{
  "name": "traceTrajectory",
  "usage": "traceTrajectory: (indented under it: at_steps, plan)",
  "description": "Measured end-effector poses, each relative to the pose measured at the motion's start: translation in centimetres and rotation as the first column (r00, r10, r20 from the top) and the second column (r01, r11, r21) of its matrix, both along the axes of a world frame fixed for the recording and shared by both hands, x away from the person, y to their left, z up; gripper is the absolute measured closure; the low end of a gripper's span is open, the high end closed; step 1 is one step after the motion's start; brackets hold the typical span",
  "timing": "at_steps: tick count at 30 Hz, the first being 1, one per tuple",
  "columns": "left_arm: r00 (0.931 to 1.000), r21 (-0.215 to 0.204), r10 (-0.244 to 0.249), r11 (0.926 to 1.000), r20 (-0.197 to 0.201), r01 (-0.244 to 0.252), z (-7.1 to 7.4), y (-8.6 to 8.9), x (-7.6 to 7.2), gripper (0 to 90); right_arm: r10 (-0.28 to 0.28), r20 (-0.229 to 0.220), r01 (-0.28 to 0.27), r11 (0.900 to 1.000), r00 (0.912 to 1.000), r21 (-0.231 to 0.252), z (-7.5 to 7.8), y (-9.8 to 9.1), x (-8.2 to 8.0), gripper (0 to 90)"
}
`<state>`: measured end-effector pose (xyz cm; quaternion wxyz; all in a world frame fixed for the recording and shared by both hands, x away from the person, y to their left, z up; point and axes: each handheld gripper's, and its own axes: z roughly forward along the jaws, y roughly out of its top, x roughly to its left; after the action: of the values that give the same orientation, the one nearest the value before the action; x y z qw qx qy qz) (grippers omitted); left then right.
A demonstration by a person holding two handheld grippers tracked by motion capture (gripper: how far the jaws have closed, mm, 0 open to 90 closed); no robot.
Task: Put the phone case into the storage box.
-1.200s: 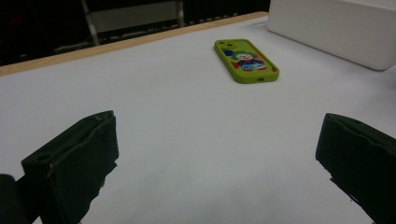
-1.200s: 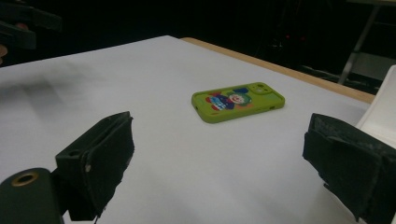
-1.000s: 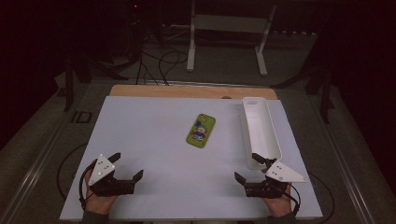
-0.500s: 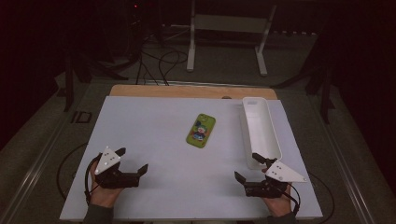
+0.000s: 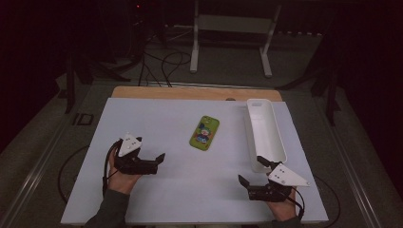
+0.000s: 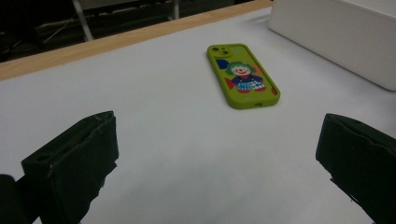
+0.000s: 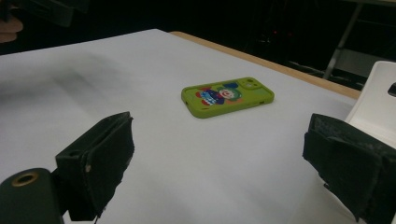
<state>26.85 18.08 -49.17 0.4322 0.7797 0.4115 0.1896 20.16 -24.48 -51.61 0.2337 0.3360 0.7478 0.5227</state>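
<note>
The bench (image 5: pixel 157 199) is filling the middle of the high view, its white sheet running from the lower edge up to a strip of bare wood along the far side. A long white tray (image 5: pixel 266 135) is lying lengthwise in the right half of that view, near the sheet's right edge, with its near end just above the right tongs. In the left gripper view the tray's side wall (image 6: pixel 336 32) is sitting in the upper right corner, and in the right gripper view a corner of it (image 7: pixel 376 100) is showing at the right edge.

The left tongs (image 5: pixel 154 161) are sitting in the lower left of the high view, gripped by the person's left hand (image 5: pixel 122 178), jaws apart and pointing to the right across the sheet. The right tongs (image 5: pixel 252 173) are sitting in the lower right, jaws likewise spread wide and holding nothing.

The phone (image 5: pixel 205 133), in a green case with a clown picture on it, is lying flat on the sheet near the centre of the high view, left of the tray and well apart from both tongs. In the left gripper view the phone (image 6: pixel 243 74) is lying in the upper middle, beyond the open jaws. In the right gripper view it (image 7: pixel 227 97) is lying just above the centre, between the two jaws and well ahead of them.
</note>
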Motion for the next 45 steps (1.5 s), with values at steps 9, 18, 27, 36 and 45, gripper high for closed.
traceTrajectory:
  at_steps: [9,18,27,36,45]
  plan:
    - [0.9996,0.017,-0.024,0.9996,0.011,0.024,0.9,-2.1,2.1,0.0,-0.023,0.001,0.023,0.9997,0.9997,0.013,0.1,-0.1,-0.1,8.0]
    - [0.9991,0.037,-0.041,0.9985,0.009,0.041,1.1,-3.8,3.6,0.0,-0.035,0.006,0.035,0.9992,0.9994,0.02,0.2,-0.3,-0.2,8.0]
    - [0.9982,0.062,-0.058,0.9963,-0.015,0.058,0.9,-5.5,5.2,0.0,-0.055,0.004,0.055,0.9982,0.9985,0.025,0.3,-0.6,-0.2,8.0]
    - [0.997,0.07,-0.069,0.995,-0.036,0.071,0.8,-7.0,6.3,0.0,-0.064,0.004,0.064,0.9977,0.9979,0.024,0.4,-0.6,-0.2,8.0]
    - [0.9959,0.086,-0.066,0.9937,-0.062,0.072,0.2,-8.4,7.5,0.0,-0.073,0.001,0.073,0.9971,0.9973,0.022,0.4,-0.7,-0.2,8.0]
